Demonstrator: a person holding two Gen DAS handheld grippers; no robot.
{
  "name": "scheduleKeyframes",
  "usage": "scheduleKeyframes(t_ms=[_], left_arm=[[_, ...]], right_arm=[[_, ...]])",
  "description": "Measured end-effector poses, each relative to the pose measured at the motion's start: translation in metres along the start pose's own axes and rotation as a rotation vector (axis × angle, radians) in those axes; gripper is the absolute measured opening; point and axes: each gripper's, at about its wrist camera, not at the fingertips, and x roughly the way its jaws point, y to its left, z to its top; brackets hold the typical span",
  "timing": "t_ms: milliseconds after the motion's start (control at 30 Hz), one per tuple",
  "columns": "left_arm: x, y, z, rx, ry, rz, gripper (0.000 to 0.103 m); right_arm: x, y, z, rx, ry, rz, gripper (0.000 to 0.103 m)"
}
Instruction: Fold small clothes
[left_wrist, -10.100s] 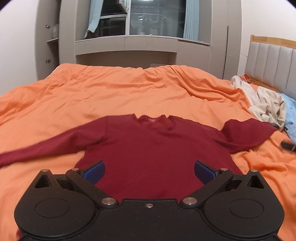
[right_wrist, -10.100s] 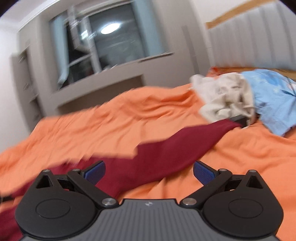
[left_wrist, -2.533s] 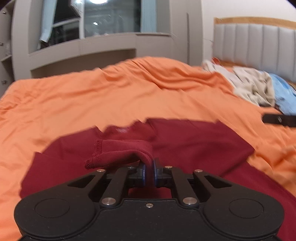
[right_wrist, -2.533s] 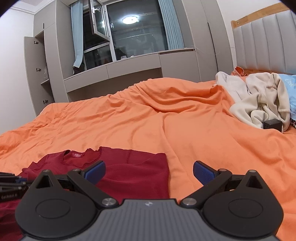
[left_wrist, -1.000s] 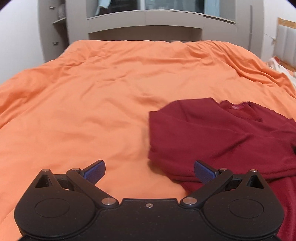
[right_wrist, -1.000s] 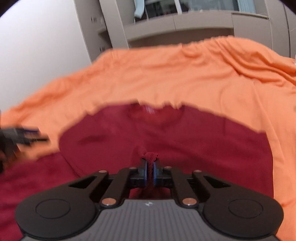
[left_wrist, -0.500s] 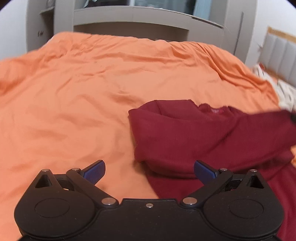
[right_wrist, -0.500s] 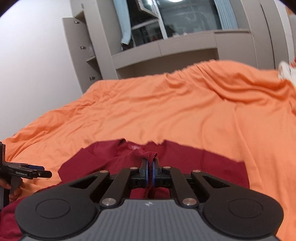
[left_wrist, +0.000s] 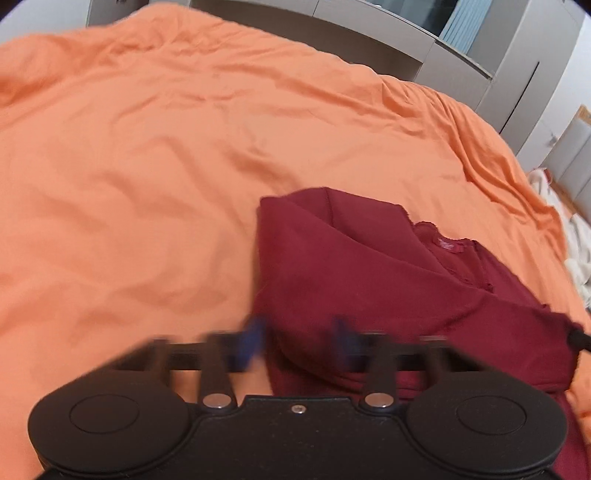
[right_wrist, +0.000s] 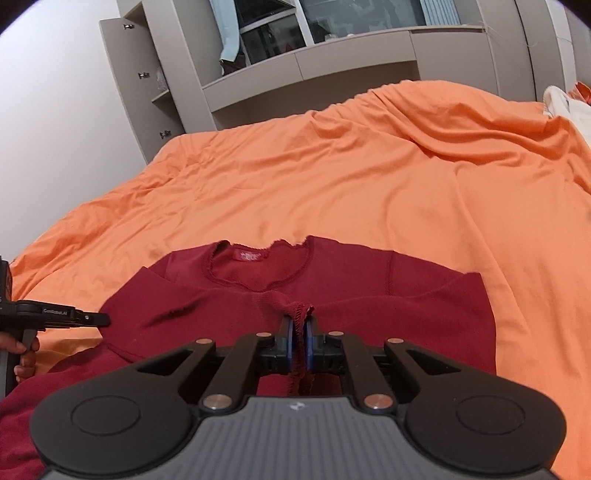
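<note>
A dark red long-sleeved shirt (left_wrist: 369, 277) lies partly folded on the orange bedspread (left_wrist: 147, 166), neckline away from me. My left gripper (left_wrist: 299, 343) is low at the shirt's left folded edge. Its blurred blue pads are closing with a fold of red cloth between them and a gap still showing. In the right wrist view the shirt (right_wrist: 406, 306) spreads below the collar, and my right gripper (right_wrist: 300, 347) is shut on the sleeve cuff (right_wrist: 295, 310), held over the chest. The left gripper (right_wrist: 103, 319) and a person's hand (right_wrist: 22, 354) show at the left edge.
The bedspread (right_wrist: 369, 177) runs far to the left and back. Grey cabinets and a shelf under a window (right_wrist: 314, 55) stand behind the bed. A pile of pale clothes (left_wrist: 576, 240) lies at the right edge by the padded headboard (left_wrist: 569, 158).
My left gripper has dropped closer to the shirt's left edge and rolled, and its jaws have come in from wide open. The right gripper keeps the cuff and has shifted a little over the chest.
</note>
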Motion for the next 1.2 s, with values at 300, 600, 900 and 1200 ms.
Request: scheduleKeyframes(t_ms=[300,600,900,1200], left_arm=[[-0.014,0.002,0.002,-0.042,-0.070,0.110,0.006],[-0.002,0.007,-0.002,-0.036,-0.024,0.170,0.011],[-0.033,0.011,-0.003,-0.050,-0.049,0.139,0.066],[-0.102,-0.014,-0.033,0.041,-0.141,0.116,0.100]], right_arm=[[0.012,0.000,-0.010,-0.009,0.067,-0.044,0.032],[0.020,0.016,-0.026,-0.149,0.108,-0.137,0.057],[-0.017,0.030,-0.032,-0.235,0.035,-0.121,0.094],[-0.077,0.074,-0.055,-0.423,-0.075,-0.057,0.103]])
